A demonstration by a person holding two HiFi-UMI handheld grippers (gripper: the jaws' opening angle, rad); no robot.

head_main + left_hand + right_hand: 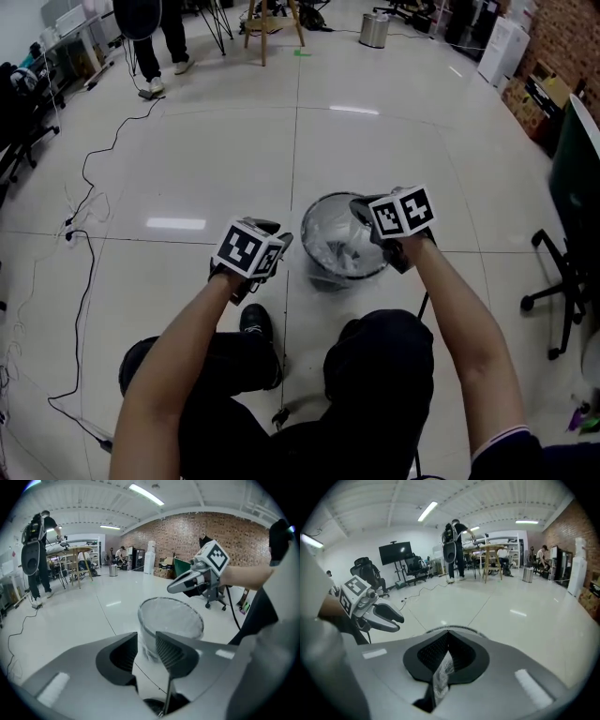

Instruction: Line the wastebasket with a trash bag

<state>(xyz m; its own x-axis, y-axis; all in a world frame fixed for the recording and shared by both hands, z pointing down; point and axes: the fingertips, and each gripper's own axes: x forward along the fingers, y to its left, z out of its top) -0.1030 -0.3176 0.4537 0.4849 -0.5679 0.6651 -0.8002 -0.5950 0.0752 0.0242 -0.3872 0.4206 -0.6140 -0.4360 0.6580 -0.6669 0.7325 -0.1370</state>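
Head view: the wastebasket stands on the floor just beyond my knees, in the middle of the scene, between my two grippers.
Trash bag: the trash bag is clear film lying inside the wastebasket, crumpled toward the bottom and running up the wall to the rim.
Left gripper view: the left gripper has its jaws about half apart with nothing between the pads. The wastebasket shows beyond the gap, and its mouth and near wall look hazy with film.
Left gripper place: left of the wastebasket and raised above it, apart from the rim.
Right gripper view: the right gripper has its jaws pressed together on a thin strip of clear film. I judge this strip to be an edge of the trash bag.
Right gripper place: over the right side of the rim, raised above it.
Done, by my judgement: the trash bag is opened and seated in the wastebasket, and film appears to lap over the rim on the left and near sides.
Not settled: I cannot tell whether the film is folded over the rim on the far side.
Left, by my judgement: lay the pinched edge over the right side of the rim, let it go, then check the fold all round.
Progress, by my judgement: late stage; only the last part of the rim remains.
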